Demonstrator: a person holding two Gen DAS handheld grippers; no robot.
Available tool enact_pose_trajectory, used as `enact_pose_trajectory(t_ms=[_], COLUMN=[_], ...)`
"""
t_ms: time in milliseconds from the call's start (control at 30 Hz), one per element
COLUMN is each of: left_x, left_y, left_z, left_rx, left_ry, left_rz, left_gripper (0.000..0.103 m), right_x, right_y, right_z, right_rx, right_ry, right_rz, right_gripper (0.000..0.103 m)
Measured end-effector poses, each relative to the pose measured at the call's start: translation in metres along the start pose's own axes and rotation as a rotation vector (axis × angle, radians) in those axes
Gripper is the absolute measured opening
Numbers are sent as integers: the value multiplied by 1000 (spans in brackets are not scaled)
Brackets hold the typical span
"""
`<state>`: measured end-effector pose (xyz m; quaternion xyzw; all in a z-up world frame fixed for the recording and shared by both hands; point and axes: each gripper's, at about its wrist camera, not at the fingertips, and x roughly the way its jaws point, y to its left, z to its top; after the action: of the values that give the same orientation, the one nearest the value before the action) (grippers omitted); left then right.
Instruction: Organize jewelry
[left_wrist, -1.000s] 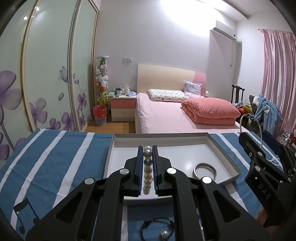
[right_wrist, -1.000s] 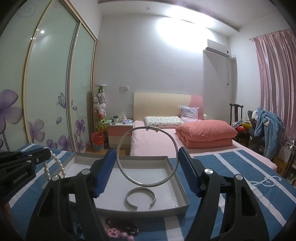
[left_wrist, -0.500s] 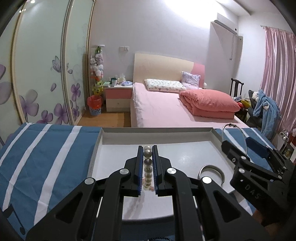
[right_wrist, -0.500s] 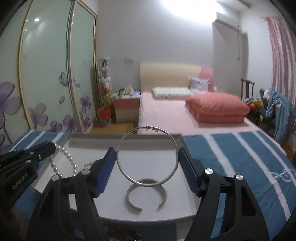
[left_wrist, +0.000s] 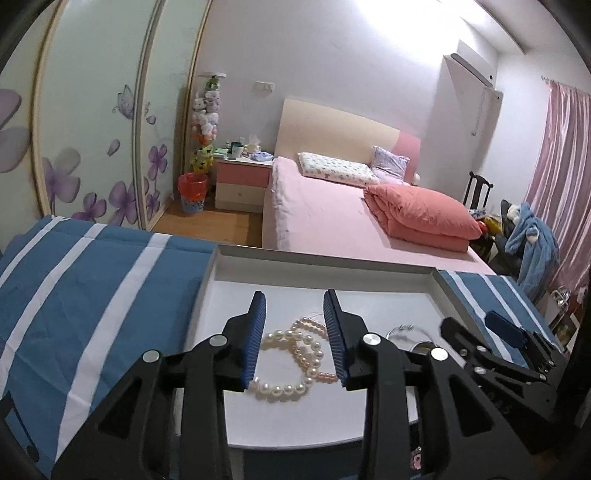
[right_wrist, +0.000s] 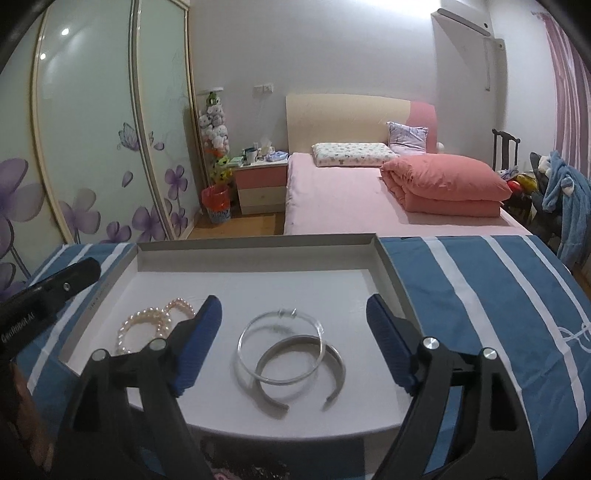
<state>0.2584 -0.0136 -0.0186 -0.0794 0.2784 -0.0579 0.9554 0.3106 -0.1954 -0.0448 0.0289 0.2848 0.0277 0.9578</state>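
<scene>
2 grippers, both just opening over the tray

Left gripper parted above pearls (loose); right gripper wide, thin hoop overlapping cuff.

1. Tray sits on the striped cloth, bed behind it.
2. Pearls lie in the tray's left part, between the left gripper's parted jaws, pads clear of them.
3. Thin bangle lies right of the pearls, overlapping the cuff in front of it.
4. Both rings lie between the right gripper's wide jaws, untouched.
5. Nightstand stands left of the bed.
</scene>
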Motion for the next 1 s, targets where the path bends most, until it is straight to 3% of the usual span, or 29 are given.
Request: enact_pose_trajectory(t_ms=[300, 533, 767, 1000], left_x=[-29, -54, -69, -77], left_y=[15, 28, 38, 36], left_z=[-6, -30, -63, -79], left_rx=[4, 14, 40, 82], left_ry=[-16, 24, 116, 163], left_rz=[34, 55, 48, 25], left_gripper=[34, 34, 40, 50], right_x=[-38, -70, -83, -80], right_y=[-17, -35, -43, -39], right_z=[-4, -22, -62, -99], right_rx=[24, 44, 14, -17], right_ry=[-36, -23, 113, 282], right_rz=[-5, -14, -2, 48], right_gripper=[78, 75, 65, 47])
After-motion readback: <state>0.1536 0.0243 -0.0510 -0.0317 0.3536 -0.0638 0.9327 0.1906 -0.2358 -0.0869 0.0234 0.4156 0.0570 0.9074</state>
